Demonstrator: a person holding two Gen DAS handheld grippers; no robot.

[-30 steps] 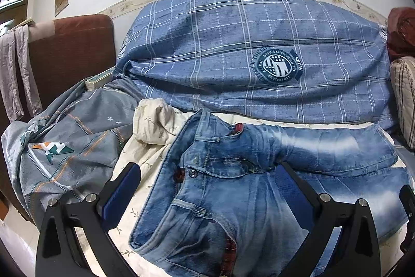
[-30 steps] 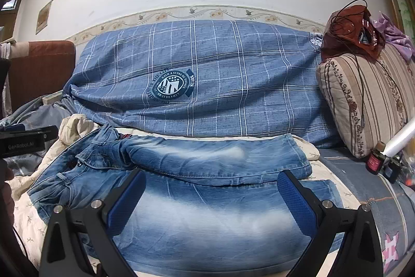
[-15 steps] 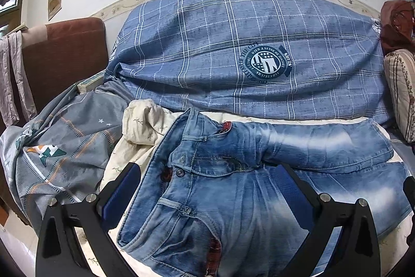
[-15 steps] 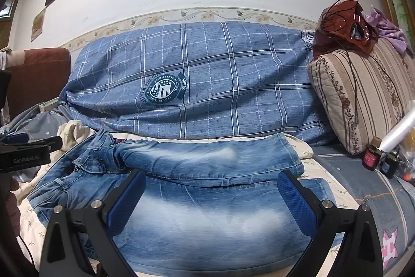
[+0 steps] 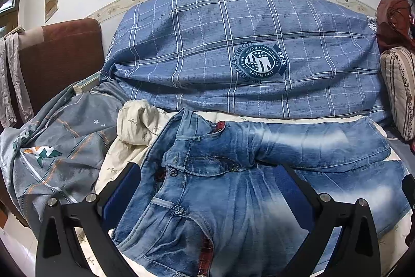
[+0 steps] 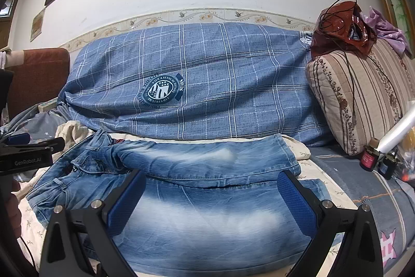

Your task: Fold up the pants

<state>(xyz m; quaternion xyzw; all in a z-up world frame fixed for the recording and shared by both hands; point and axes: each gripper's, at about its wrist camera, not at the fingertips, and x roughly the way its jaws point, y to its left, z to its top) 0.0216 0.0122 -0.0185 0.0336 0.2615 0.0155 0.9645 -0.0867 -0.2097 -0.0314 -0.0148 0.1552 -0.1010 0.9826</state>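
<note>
- A pair of faded blue jeans (image 5: pixel 233 199) is spread across a cream floral sheet (image 5: pixel 135 126) on a couch, with the waistband toward the left and the legs stretched out to the right.
- In the right wrist view the jeans (image 6: pixel 207 212) are seen with 1 leg laid along the far side, its hem (image 6: pixel 288 155) ending near the striped cushion (image 6: pixel 363 95), and the other leg lying nearer the camera.
- The waist button (image 5: pixel 173 172) and a belt loop (image 5: pixel 166 204) are shown facing up, and red plaid lining (image 5: pixel 220 126) is exposed at the waistband.
- The left gripper (image 5: pixel 207 199) is held wide open above the waist area of the jeans; nothing is clamped between its blue pads (image 5: pixel 122 194).
- The right gripper (image 6: pixel 210 201) is likewise spread wide over the near leg, with no cloth caught between its 2 blue pads (image 6: pixel 295 199).
- Whether either gripper is touching the denim cannot be told.
- A blue plaid cover (image 5: pixel 246 56) with a round badge (image 5: pixel 259 64) is draped over the couch back just behind the jeans.
- A grey patterned blanket (image 5: pixel 57 147) is bunched to the left of the sheet.
- 2 small bottles (image 6: pixel 376 160) are set on the seat to the right, well apart from the jeans.
</note>
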